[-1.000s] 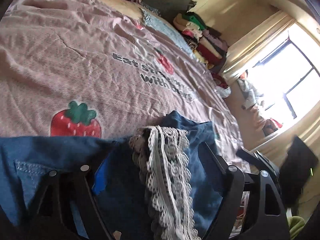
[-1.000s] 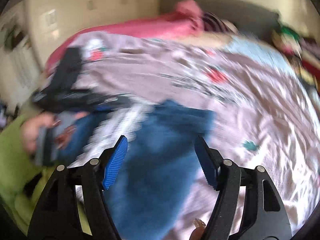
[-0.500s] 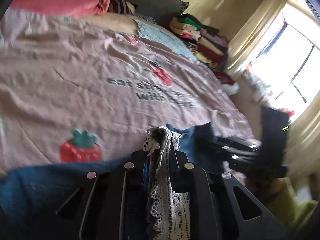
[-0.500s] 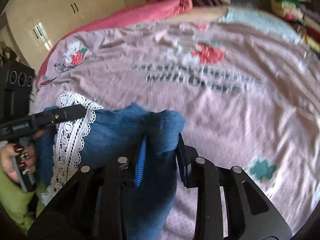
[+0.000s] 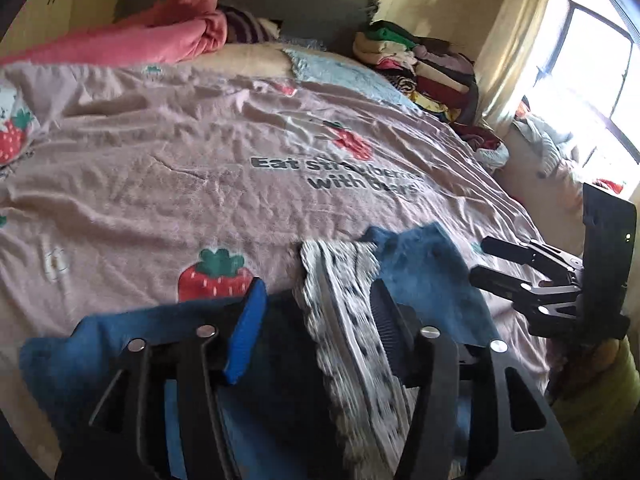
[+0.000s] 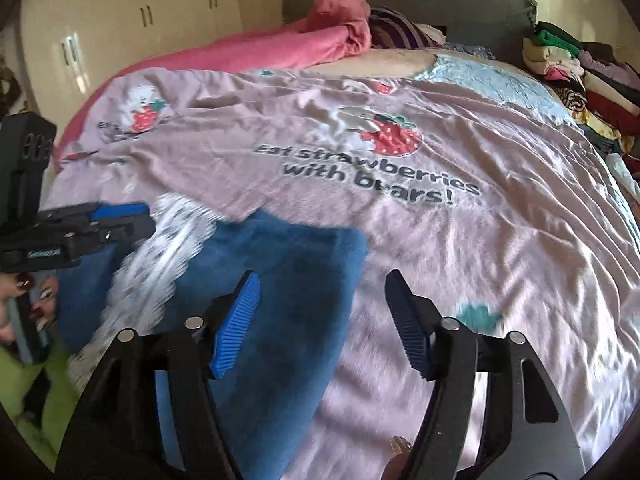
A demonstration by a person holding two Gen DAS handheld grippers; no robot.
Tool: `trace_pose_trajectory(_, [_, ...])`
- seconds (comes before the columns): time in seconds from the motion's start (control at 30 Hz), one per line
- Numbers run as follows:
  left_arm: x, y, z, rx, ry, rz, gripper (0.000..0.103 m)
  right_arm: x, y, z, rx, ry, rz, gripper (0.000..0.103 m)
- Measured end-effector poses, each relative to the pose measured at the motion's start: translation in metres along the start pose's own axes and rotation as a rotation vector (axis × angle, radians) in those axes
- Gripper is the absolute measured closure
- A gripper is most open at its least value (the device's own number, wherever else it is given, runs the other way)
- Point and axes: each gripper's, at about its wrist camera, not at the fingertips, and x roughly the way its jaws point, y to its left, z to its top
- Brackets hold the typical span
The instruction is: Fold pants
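Observation:
Blue denim pants (image 5: 424, 276) with a white lace strip (image 5: 344, 304) lie on the near part of the pink strawberry bedspread (image 5: 200, 168). My left gripper (image 5: 316, 320) is open, its jaws either side of the lace strip, just above the pants. In the right wrist view the pants (image 6: 280, 280) lie at lower left with the lace (image 6: 160, 256) blurred. My right gripper (image 6: 320, 316) is open and empty over the pants' right edge. The left gripper (image 6: 120, 224) shows at the left there; the right gripper (image 5: 516, 268) shows at the right in the left wrist view.
A pink blanket (image 5: 160, 40) and pillows lie at the head of the bed. A stack of folded clothes (image 5: 416, 64) sits at the far right corner. A window (image 5: 600, 60) is on the right, wardrobes (image 6: 120, 28) on the left.
Both grippers were shut on the pants half a second ago and have opened and let go. The pants have dropped onto the bedspread.

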Motion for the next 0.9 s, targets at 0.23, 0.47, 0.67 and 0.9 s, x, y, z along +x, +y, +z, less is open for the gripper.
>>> trace_pose_trajectory(0.23, [-0.026, -0.024, -0.031, 0.073, 0.03, 0.06, 0.041, -0.032, 0.023, -0.031, -0.024, 0.001, 0.038, 0.033])
trace_pose_trajectory(0.47, [-0.039, -0.034, -0.046, 0.068, 0.045, 0.072, 0.041, -0.048, 0.039, -0.049, -0.064, 0.01, 0.044, 0.029])
trace_pose_trajectory(0.67, [-0.05, -0.048, -0.055, 0.108, 0.043, 0.088, 0.035, -0.051, 0.052, -0.058, -0.079, 0.023, 0.061, 0.029])
trace_pose_trajectory(0.9, [-0.051, -0.06, -0.067, 0.145, 0.091, 0.063, 0.073, -0.051, 0.066, -0.064, -0.116, 0.043, 0.108, 0.044])
